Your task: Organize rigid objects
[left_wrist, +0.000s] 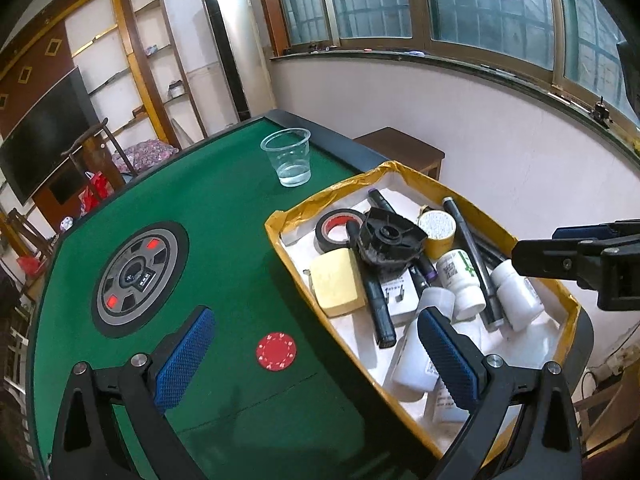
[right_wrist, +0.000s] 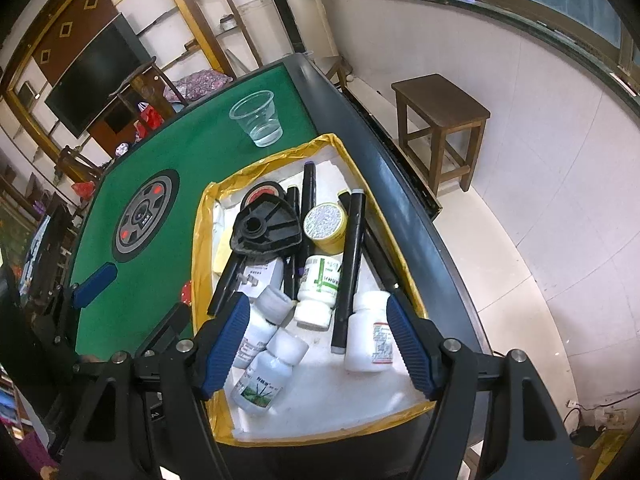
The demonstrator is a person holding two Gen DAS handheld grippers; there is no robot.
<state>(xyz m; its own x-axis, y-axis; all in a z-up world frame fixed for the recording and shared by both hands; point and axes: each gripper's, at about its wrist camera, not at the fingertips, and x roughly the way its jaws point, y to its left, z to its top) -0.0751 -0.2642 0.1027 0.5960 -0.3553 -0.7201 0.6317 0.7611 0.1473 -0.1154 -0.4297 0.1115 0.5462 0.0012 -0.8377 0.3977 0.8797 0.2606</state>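
Red chip (left_wrist: 276, 351) lies on the green bench (left_wrist: 224, 240) beside the tray (left_wrist: 472, 204), framed by your spread, empty left fingers (left_wrist: 185, 356). Right fingers (right_wrist: 408, 346), also apart, hover over bottles (right_wrist: 370, 330), seemingly holding nothing. Next: lower, pinch the chip.

Dim even indoor light, soft shadows, sharp centre, heavy fisheye bending, black vignetted corners

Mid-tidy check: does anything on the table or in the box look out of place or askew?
One red poker chip lies alone on the green felt, outside the yellow-rimmed box. Inside the box, the markers, white bottles and tape are heaped at crossing angles, with a black plastic part lying on top of them. The clear cup stands upright; nothing spilled.
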